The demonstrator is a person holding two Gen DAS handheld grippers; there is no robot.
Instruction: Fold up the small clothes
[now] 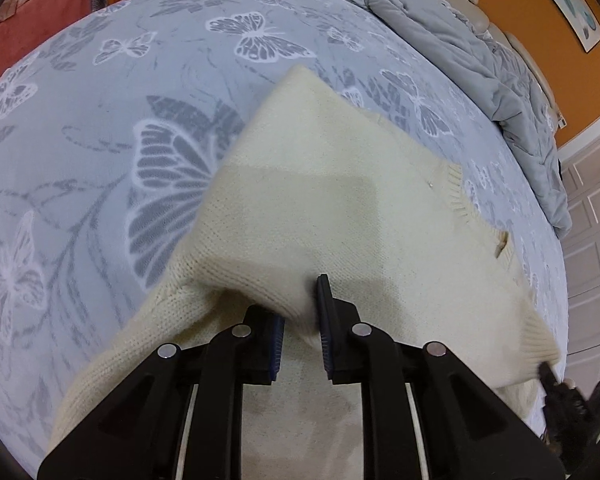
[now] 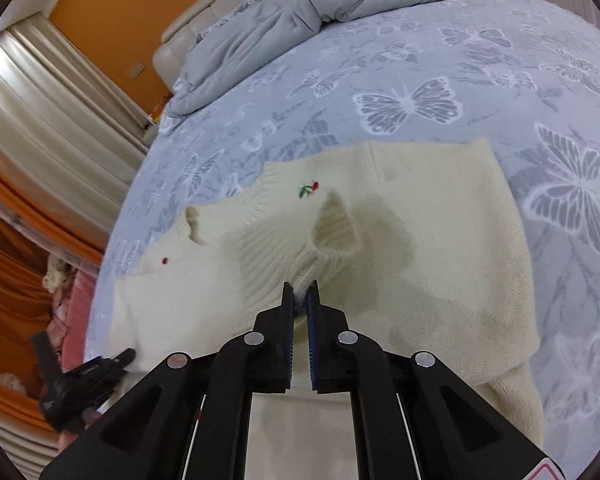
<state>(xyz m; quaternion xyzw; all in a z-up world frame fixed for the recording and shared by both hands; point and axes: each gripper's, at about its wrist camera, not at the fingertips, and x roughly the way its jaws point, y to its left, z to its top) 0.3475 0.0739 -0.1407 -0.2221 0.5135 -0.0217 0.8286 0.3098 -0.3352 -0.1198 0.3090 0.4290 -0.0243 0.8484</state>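
Observation:
A cream knitted sweater (image 1: 320, 208) lies on the blue-grey butterfly bedsheet (image 1: 100, 120). My left gripper (image 1: 300, 308) is shut on a folded edge of the sweater and holds it raised over the rest. In the right wrist view the sweater (image 2: 440, 232) shows a small cherry embroidery (image 2: 309, 190) and a ribbed cuff (image 2: 334, 232). My right gripper (image 2: 299, 296) is shut on that ribbed cuff, pinched between the blue pads. The other gripper shows at the lower left of the right wrist view (image 2: 84, 380), at the sweater's edge.
A crumpled grey duvet (image 2: 320, 4) lies at the head of the bed, by a padded headboard (image 2: 204, 12). An orange wall and curtains (image 2: 40, 100) stand beyond. White cabinet doors (image 1: 592, 240) are past the bed's right edge.

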